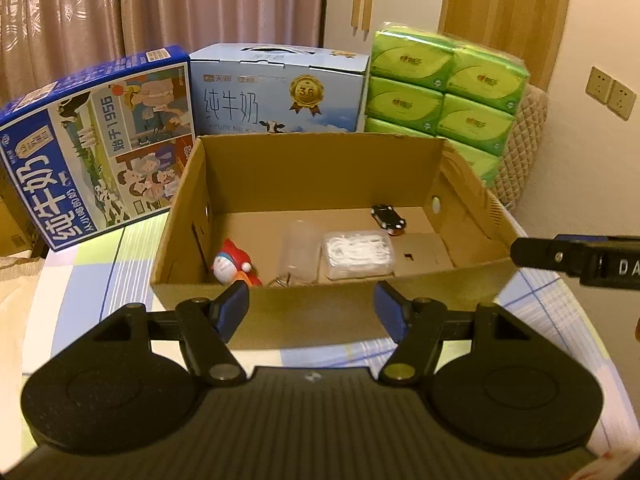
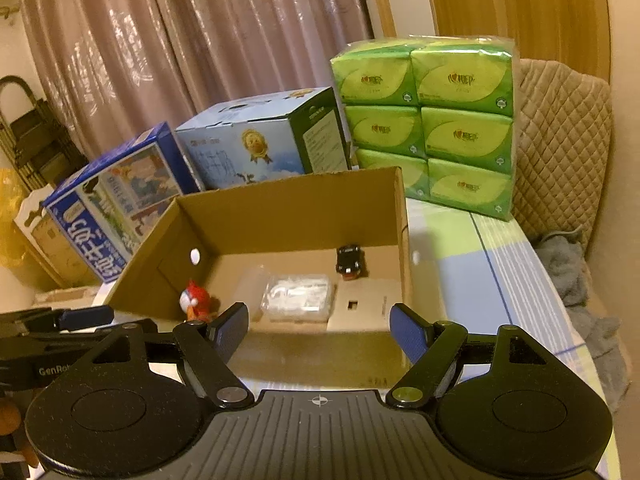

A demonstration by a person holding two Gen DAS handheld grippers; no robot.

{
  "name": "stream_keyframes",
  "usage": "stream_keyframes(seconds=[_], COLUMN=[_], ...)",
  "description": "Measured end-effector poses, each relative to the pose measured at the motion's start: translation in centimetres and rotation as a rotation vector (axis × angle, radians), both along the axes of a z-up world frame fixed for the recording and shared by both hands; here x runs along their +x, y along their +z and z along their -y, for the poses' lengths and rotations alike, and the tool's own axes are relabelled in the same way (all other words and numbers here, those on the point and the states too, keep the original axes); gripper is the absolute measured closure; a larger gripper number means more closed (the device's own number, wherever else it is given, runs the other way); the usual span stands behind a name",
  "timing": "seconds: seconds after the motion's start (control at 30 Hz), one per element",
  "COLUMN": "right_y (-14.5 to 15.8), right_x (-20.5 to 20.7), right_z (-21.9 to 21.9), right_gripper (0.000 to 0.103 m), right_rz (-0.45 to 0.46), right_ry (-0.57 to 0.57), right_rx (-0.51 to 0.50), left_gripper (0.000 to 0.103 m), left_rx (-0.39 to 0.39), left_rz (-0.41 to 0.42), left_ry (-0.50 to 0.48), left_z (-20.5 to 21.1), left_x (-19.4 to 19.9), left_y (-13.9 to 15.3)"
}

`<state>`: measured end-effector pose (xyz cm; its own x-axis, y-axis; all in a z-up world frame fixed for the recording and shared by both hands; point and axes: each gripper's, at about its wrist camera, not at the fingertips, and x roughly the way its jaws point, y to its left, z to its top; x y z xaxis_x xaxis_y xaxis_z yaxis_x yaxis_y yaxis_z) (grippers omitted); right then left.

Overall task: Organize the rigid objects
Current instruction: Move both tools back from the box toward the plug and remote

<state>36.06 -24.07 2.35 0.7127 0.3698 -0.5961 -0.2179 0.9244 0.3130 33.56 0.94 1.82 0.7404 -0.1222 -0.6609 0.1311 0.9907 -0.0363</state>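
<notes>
Your left gripper (image 1: 312, 308) has its blue pads standing apart with nothing between them; they hang just in front of the near wall of the cardboard box (image 1: 280, 312) and touch nothing. Your right gripper (image 2: 320, 328) is the same: jaws spread fairly wide, empty, poised before the box's near wall, with no object pinched or brushed. In the left wrist view one finger of that right gripper reaches in from the right edge, over the box's right corner, also carrying nothing.

Look past the pads and you see where the task's things lie. Inside the box, along the near side, a red and white toy figure (image 1: 234, 266) leans in the left corner, a clear plastic cup (image 1: 300, 256) lies beside it, and a clear lidded case of white picks (image 1: 358, 256) sits just right of the cup. A small black toy car (image 1: 388, 218) rests farther back toward the right wall, apart from the others.

By my reading, the sorting is well along: four rigid pieces are already in the box, and both your tools are free. No loose item shows on the checked cloth (image 1: 132, 252) around the box in either view, so whether anything remains to collect you cannot tell from here. The milk cartons (image 1: 280, 88) and the green tissue packs (image 1: 444, 80) stand behind the box, seemingly as backdrop.
</notes>
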Motion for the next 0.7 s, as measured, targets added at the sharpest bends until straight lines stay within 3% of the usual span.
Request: stream_keyframes(seconds=[0.37,0.7], right_y=[1.7,0.4], right_x=[-7.4,-14.4], right_z=[1.4,3.0], right_gripper=[0.028,0.028], right_rz=[0.012,-0.041], right_ry=[0.008,-0.015], right_rx=[-0.005,0.062], left_gripper=[0.039,0.034], left_rx=[-0.031,-0.039], left_rz=[-0.004,-0.013], left_ry=[0.011,0.048], left_z=[0.5,0.1], left_x=[-7.3,-14.2], left_y=[1.2,0.9])
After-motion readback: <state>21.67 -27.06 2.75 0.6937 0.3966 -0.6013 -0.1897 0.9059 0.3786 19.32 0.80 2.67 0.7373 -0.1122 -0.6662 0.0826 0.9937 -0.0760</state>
